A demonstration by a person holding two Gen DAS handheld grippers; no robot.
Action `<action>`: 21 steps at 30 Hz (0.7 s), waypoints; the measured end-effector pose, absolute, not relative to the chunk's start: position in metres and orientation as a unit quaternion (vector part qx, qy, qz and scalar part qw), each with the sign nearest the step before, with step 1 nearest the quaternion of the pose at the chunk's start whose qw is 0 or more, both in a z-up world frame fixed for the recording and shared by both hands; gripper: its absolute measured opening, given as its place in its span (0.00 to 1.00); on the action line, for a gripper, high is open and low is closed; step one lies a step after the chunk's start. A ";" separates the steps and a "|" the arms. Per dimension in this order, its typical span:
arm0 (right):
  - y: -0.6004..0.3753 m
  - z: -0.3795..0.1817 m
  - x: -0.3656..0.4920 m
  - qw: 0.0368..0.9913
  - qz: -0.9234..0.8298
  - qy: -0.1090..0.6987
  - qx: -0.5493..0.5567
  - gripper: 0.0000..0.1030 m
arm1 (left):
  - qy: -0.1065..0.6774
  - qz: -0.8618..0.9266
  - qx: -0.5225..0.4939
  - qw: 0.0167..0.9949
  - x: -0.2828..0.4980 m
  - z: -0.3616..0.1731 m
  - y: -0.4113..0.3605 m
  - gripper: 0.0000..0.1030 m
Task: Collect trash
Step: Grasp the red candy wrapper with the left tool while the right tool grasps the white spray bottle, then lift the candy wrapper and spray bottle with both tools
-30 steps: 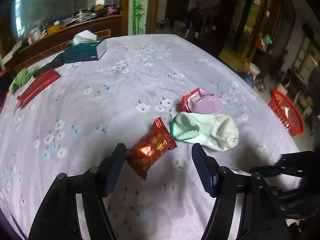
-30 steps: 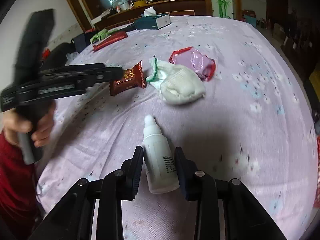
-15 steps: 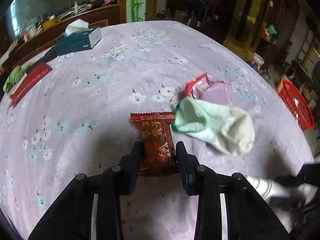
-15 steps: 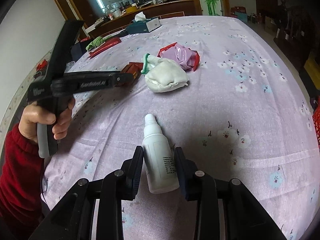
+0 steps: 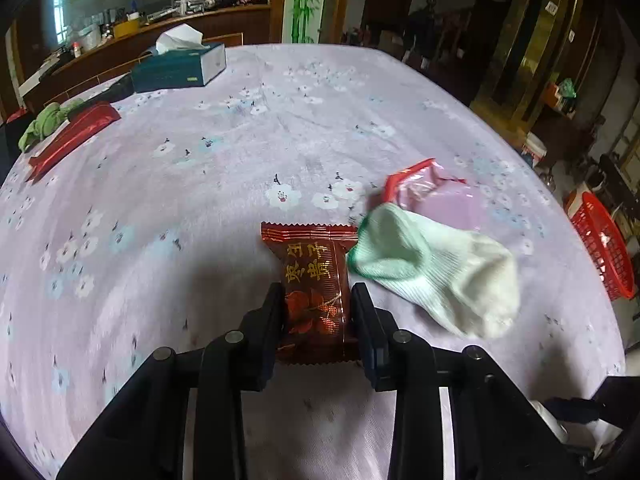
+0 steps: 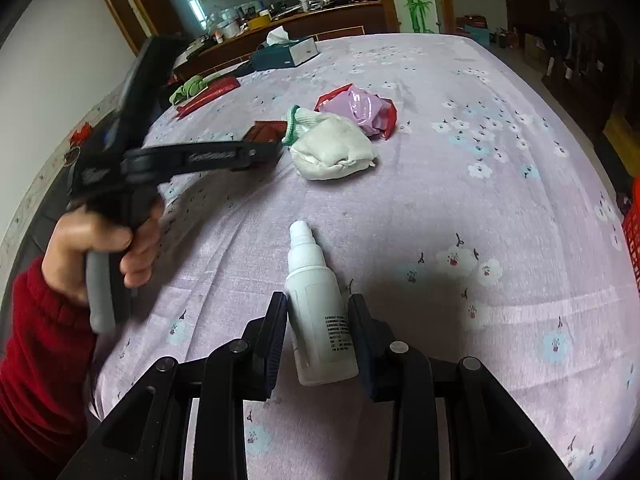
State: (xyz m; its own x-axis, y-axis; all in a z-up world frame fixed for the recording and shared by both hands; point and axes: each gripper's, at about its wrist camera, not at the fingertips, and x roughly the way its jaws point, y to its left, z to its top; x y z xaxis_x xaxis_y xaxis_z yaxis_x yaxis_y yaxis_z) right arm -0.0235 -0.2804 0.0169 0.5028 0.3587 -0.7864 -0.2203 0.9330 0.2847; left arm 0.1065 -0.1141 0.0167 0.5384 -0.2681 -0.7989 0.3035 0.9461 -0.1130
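left gripper (image 5: 316,300) pinching red candy wrapper (image 5: 312,280), fingers against both sides, wrapper over purple tablecloth (image 5: 200,200) | right gripper (image 6: 318,312) clamped on white bottle (image 6: 318,312), nozzle pointing away | sock (image 5: 432,276) touching wrapper's right edge, crumpled pink-red bag (image 5: 436,196) behind sock | red basket (image 5: 604,248) off table, right

Soft window daylight, gripper shadows on the tablecloth (image 5: 200,184), fisheye-dark corners, motion blur at the edges.
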 end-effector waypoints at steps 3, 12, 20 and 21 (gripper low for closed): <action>-0.285 0.018 -0.028 0.866 0.169 0.463 0.084 0.32 | 0.434 -0.171 0.009 0.885 0.084 0.026 -0.110 0.31; -0.287 0.023 -0.042 0.882 0.157 0.437 0.085 0.31 | 0.394 -0.184 -0.019 0.900 -0.008 0.040 -0.106 0.31; -0.273 0.020 -0.048 0.869 0.168 0.463 0.043 0.31 | 0.388 -0.186 -0.016 0.903 -0.048 0.035 -0.112 0.31; -0.271 0.021 -0.049 0.868 0.167 0.465 0.038 0.31 | 0.384 -0.183 -0.013 0.905 -0.050 0.035 -0.113 0.31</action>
State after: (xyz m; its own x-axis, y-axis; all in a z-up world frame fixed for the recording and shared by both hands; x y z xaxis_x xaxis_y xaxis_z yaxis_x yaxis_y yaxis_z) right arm -0.0487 -0.2714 0.0212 0.5115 0.3251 -0.7954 -0.2543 0.9415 0.2213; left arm -0.0504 -0.1126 0.0354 0.6385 -0.3406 -0.6902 0.3209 0.9329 -0.1634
